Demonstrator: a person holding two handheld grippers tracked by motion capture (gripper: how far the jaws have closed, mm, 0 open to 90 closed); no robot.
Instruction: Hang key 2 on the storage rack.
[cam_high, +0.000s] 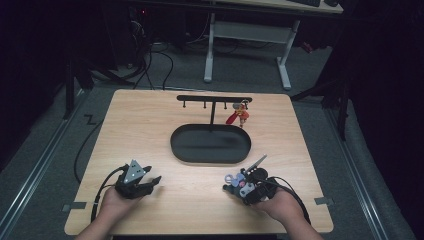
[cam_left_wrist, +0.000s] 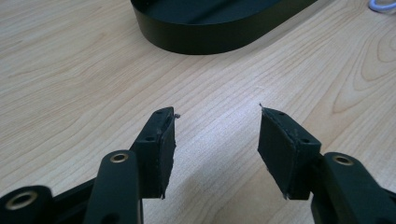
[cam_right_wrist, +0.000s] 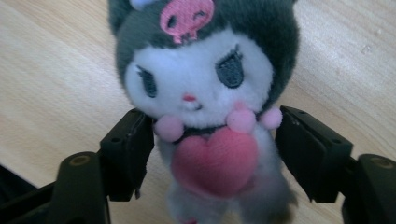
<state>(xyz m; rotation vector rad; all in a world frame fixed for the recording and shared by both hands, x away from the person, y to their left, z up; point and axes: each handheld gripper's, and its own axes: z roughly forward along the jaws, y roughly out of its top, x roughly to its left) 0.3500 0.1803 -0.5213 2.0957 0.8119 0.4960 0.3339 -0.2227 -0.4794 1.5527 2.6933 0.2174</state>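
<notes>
A grey-and-white plush toy (cam_right_wrist: 201, 79) with a pink heart on its chest lies on the wooden table (cam_high: 165, 115) near the front right. My right gripper (cam_right_wrist: 215, 154) is open, one jaw on either side of the plush's body, close to it. From above, the plush (cam_high: 234, 181) sits at the tip of the right gripper (cam_high: 241, 188). My left gripper (cam_high: 152, 184) rests at the front left, open, with nothing between its jaws; in its own view the left gripper (cam_left_wrist: 217, 135) points over bare wood toward the black oval tray (cam_left_wrist: 201, 39).
The black oval tray (cam_high: 175, 145) sits mid-table. Behind it stands a black rack (cam_high: 214, 98) with several hooks; a red charm (cam_high: 239, 115) hangs near its right end. A desk frame stands on the floor beyond the table.
</notes>
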